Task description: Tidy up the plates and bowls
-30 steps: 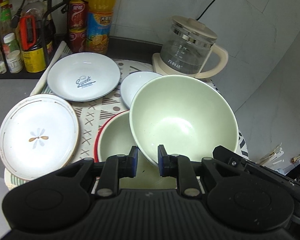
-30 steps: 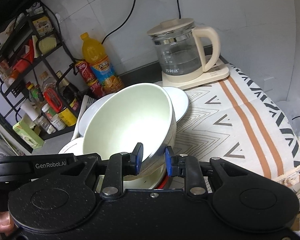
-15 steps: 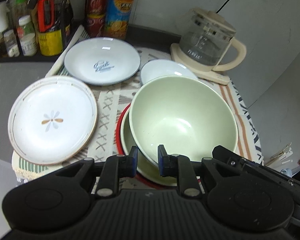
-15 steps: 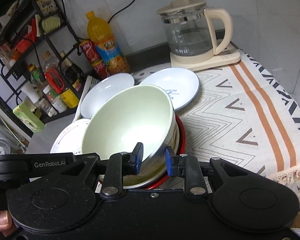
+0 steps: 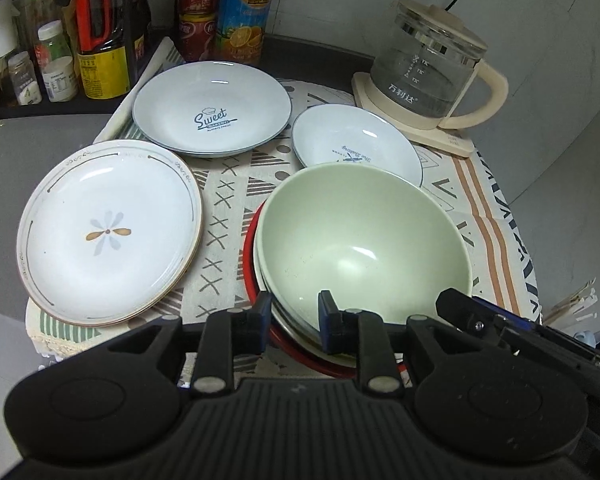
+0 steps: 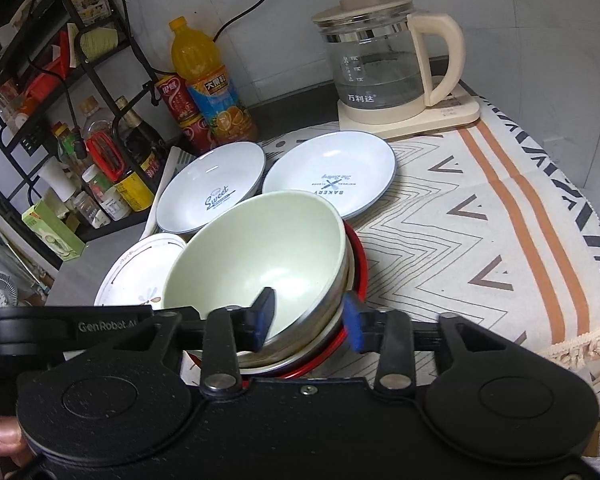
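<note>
Patterned cloth [image 6: 480, 240] is covering the counter where the right gripper [image 6: 310, 316] is straddling the green bowl's [image 6: 256, 256] rim, its jaws just opening, pads clear. Opposite, the left gripper [image 5: 292, 314] is opening slightly around the near rim. That bowl is sitting nested in a red-rimmed bowl [image 6: 358, 268], plates behind it.

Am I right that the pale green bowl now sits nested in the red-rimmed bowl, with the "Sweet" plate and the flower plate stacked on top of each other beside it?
Not quite. The pale green bowl does sit nested in the red-rimmed bowl, but the left wrist view shows the "Sweet" plate and the flower plate lying side by side on the patterned cloth, not stacked.
</note>
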The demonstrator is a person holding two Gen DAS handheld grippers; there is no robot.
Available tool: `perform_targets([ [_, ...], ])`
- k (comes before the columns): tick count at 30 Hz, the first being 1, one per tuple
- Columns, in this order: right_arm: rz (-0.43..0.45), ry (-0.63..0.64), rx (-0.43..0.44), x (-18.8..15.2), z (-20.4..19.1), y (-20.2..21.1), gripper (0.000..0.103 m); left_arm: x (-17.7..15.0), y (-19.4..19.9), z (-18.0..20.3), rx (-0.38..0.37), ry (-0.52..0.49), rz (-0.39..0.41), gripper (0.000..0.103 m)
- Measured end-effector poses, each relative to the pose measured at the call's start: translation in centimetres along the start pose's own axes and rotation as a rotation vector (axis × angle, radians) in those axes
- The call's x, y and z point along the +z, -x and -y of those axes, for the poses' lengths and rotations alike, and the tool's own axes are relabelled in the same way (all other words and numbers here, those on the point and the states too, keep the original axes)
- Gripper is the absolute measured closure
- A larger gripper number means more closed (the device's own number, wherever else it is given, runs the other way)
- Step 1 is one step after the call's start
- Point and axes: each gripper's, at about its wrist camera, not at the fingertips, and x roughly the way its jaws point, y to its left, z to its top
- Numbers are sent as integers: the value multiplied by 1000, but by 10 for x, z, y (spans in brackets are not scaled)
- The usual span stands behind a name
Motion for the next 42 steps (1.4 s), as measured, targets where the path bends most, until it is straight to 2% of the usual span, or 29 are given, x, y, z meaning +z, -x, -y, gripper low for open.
perform_targets([
  [3,17,9,-7,1,0,6,45,1,3,-4,0,20,10,76],
  [5,27,6,-6,3,-1,9,37,2,6,-5,12,24,18,68],
  [7,34,10,-9,5,-3,12,29,2,9,-8,39,38,20,53],
  [9,43,19,-11,6,-6,14,19,3,15,-14,60,63,30,46],
  [13,57,25,21,8,-14,19,8,4,29,-26,80,91,53,26],
  [15,57,34,44,9,-19,21,4,3,36,-32,103,100,63,22],
  [21,20,68,108,9,-37,20,2,-1,52,-55,167,135,70,16],
  [29,0,114,123,14,-55,17,2,-5,65,-81,202,171,81,11],
  [33,-10,123,125,17,-63,13,2,-2,72,-91,196,175,95,0],
  [42,1,126,109,28,-96,-3,2,18,69,-123,165,152,90,0],
])
